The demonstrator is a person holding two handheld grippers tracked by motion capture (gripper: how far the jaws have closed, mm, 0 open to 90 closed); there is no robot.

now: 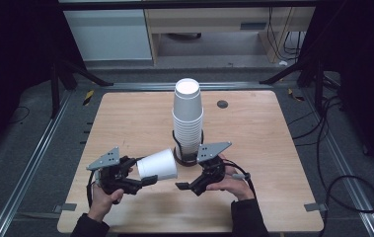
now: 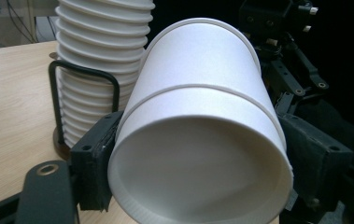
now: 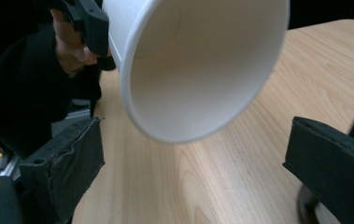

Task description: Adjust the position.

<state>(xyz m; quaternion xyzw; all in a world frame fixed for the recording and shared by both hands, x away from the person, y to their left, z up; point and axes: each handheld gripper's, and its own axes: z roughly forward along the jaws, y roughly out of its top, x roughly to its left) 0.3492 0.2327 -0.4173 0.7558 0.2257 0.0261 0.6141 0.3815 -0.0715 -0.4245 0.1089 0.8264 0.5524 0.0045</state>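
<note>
A: What is the left claw (image 1: 142,174) doing?

B: It is gripping a white paper cup (image 1: 158,164) on its side, above the near part of the table (image 1: 125,118). In the left gripper view the two black jaws are pressing the cup (image 2: 198,140) from both sides, and a second rim line is showing partway up its wall, so it may be two cups nested; I cannot tell for sure.

A: Which way is the cup pointing?

B: Its open mouth is facing the right claw (image 1: 187,186), and its base is sitting toward the left hand (image 1: 106,196).

A: And the right claw?

B: It is standing open. In the right gripper view its jaws are sitting wide apart with bare table between them, and the cup's mouth (image 3: 198,70) is hanging just beyond them, touching neither.

A: Where is everything else?

B: A tall stack (image 1: 188,116) of upside-down cups is standing in a black holder (image 1: 187,159) near the middle of the table, just behind the right claw. The right hand (image 1: 231,181) is resting low by the near edge.
</note>
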